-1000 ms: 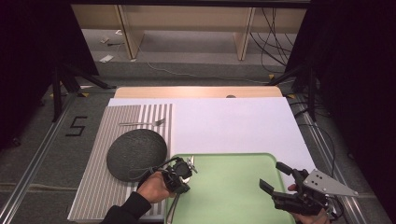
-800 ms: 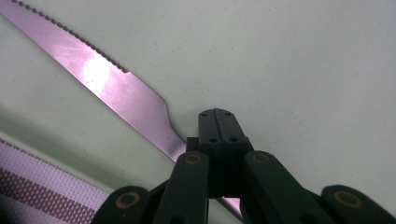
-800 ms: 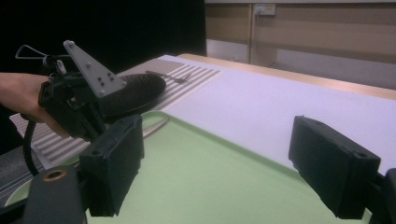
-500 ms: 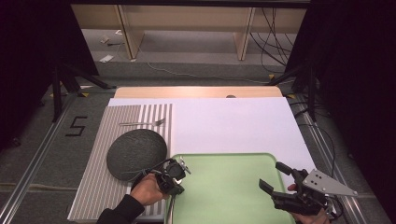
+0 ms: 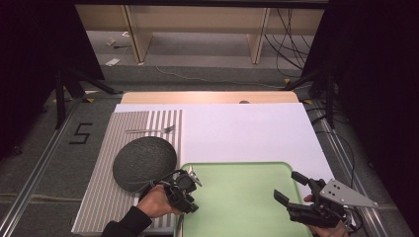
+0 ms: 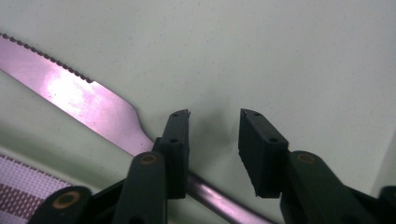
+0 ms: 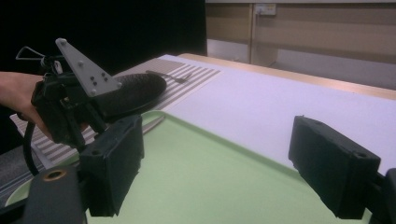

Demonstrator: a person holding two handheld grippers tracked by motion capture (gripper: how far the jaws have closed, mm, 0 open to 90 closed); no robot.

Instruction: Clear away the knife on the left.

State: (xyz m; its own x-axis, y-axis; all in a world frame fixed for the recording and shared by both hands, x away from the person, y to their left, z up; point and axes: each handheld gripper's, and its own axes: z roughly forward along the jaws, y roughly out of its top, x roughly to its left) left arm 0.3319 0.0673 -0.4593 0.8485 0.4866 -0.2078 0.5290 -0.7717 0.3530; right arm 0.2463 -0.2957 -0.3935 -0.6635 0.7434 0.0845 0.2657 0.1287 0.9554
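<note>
Table (image 5: 257,129): I see a white sheet covering most of it, with a wooden strip along the 12 o'clock edge.

Striped mat (image 5: 126,138): lies on the 9 o'clock side of the white sheet, running toward 6 o'clock.

Green tray (image 5: 237,197): sits at 6 o'clock on the table, its 9 o'clock rim beside the striped mat.

Dark plate (image 5: 144,163): round, resting on the mat, just at 10 o'clock of the tray's near corner.

Right gripper (image 5: 291,188): I hold it over the tray's 3 o'clock side; its grey plate (image 5: 346,193) points toward 3 o'clock. In the right gripper view its jaws stand wide apart with nothing between them.

Left gripper (image 6: 215,140): I hold it at the tray's 9 o'clock rim, the hand (image 5: 157,201) behind it at 7 o'clock. In the left gripper view its jaws are parted with a bare gap between them.

Knife (image 6: 88,105): lies on the tray floor, serrated blade toward 10 o'clock in the left gripper view; its handle passes beneath the left-hand jaw, and I cannot tell whether they touch.

Fork (image 5: 150,130): lies on the mat at 12 o'clock of the plate, apart from it.
</note>
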